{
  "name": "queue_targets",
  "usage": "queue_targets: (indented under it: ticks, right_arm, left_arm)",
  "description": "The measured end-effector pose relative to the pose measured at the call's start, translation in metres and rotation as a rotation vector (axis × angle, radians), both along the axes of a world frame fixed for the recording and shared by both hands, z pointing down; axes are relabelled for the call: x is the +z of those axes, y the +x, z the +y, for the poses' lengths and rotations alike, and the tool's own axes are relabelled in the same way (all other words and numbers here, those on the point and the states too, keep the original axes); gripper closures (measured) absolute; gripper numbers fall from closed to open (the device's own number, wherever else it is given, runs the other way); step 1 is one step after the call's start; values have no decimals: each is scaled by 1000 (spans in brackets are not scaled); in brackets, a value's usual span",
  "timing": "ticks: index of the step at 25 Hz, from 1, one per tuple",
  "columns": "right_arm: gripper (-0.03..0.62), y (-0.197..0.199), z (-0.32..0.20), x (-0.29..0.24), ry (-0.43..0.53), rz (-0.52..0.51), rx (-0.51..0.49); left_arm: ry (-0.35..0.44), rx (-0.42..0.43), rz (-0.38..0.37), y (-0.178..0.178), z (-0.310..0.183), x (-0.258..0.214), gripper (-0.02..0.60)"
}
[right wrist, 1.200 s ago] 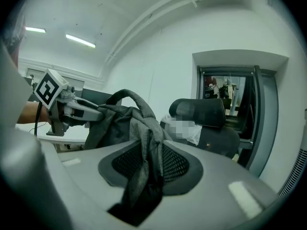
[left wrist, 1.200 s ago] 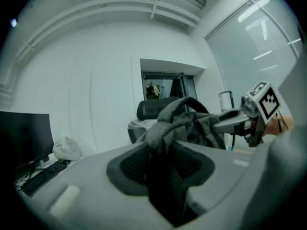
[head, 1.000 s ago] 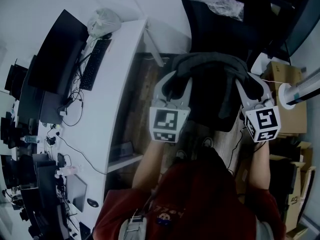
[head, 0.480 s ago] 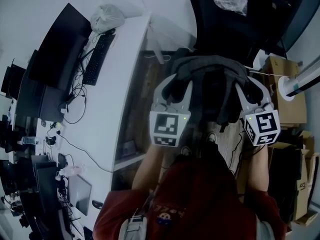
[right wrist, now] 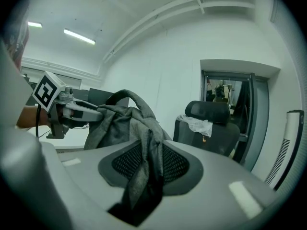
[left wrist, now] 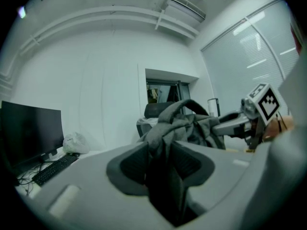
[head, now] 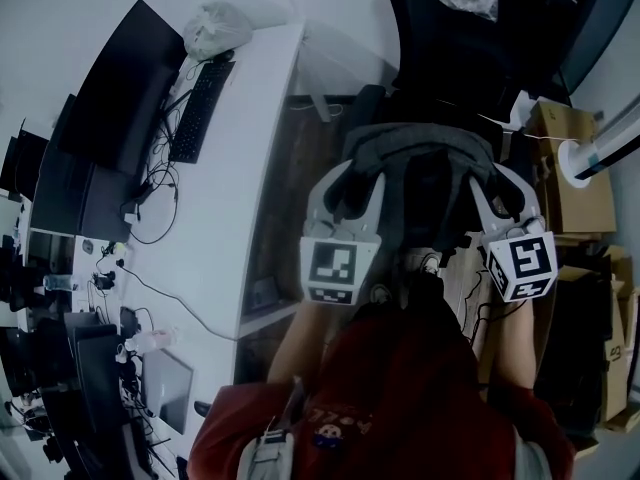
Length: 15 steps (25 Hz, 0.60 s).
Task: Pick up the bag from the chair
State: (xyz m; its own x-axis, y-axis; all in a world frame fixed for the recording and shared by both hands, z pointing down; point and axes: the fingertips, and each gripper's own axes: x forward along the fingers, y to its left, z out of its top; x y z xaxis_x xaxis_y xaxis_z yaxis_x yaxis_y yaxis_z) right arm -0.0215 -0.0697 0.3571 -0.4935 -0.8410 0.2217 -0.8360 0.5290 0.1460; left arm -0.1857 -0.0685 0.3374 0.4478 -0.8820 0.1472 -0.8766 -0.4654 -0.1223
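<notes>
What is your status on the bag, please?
Left gripper shut on bag. Right gripper likewise. Bag slung between them, apparently off the chair. Nothing in the way.

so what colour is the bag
Dark grey fabric bag, clearest in the right gripper view.

Head view steeply down; gripper views level, close; share bag (head: 420, 156)

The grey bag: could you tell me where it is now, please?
Centre of the head view, the grey bag hangs between the left tongs and right tongs, near the black office chair.
</notes>
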Motion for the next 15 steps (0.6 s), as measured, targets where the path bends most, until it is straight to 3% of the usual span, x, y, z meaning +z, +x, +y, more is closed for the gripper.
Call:
queue_targets:
  ticks: [15]
  right_arm:
    - [473,-19,20,17,-27,-6,-9]
  left_arm:
    - [-16,-3,3,-19,21,16,436]
